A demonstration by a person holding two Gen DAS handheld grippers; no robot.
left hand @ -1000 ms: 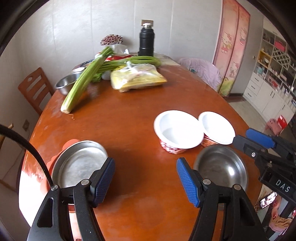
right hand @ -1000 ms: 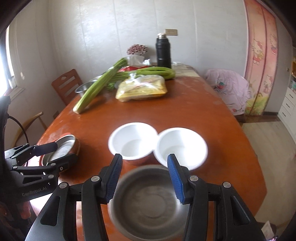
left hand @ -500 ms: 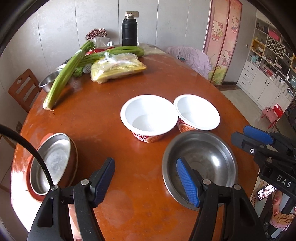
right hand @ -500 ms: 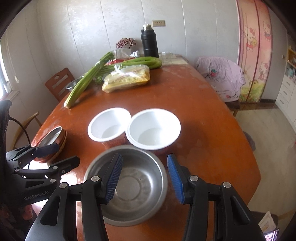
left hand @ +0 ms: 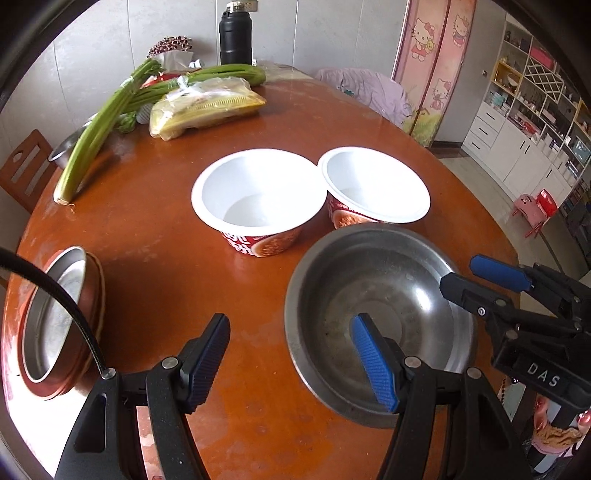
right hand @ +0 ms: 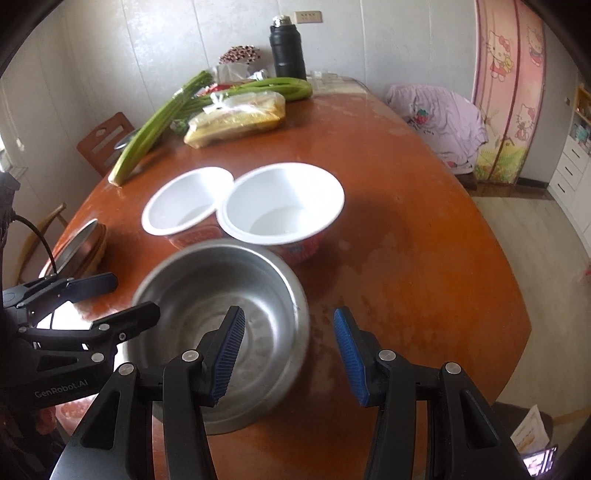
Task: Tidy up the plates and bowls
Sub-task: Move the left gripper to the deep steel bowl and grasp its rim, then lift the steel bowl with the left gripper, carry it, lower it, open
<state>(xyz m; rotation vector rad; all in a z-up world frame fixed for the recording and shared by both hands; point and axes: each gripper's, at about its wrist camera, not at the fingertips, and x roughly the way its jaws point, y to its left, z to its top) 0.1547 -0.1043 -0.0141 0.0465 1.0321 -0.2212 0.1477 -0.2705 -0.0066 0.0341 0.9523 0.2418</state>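
A wide steel bowl [left hand: 376, 317] [right hand: 221, 314] sits empty near the front edge of the brown table [left hand: 155, 236]. My left gripper [left hand: 291, 363] [right hand: 110, 301] is open and straddles the bowl's left rim, with one pad over the inside and the other over the table. From the other side, my right gripper [right hand: 288, 356] [left hand: 480, 282] straddles the right rim, also open. Neither pair of pads touches the metal. Just behind the bowl stand two white noodle cups [left hand: 255, 199] [left hand: 373, 184], rim to rim. At the table's left edge a steel plate [left hand: 51, 321] rests in a red dish.
Celery stalks [left hand: 99, 129], a bag of yellow noodles [left hand: 207, 107] and a black flask [left hand: 235, 35] crowd the far end. A small steel bowl [left hand: 64, 147] and a wooden chair [left hand: 22, 170] are at the far left. A cloth-covered chair [right hand: 443, 122] stands right of the table.
Both grippers have come down and closed in on the steel bowl. The left one swung right, away from the steel plate, until its pads straddled the bowl's rim. Jaw widths look unchanged.
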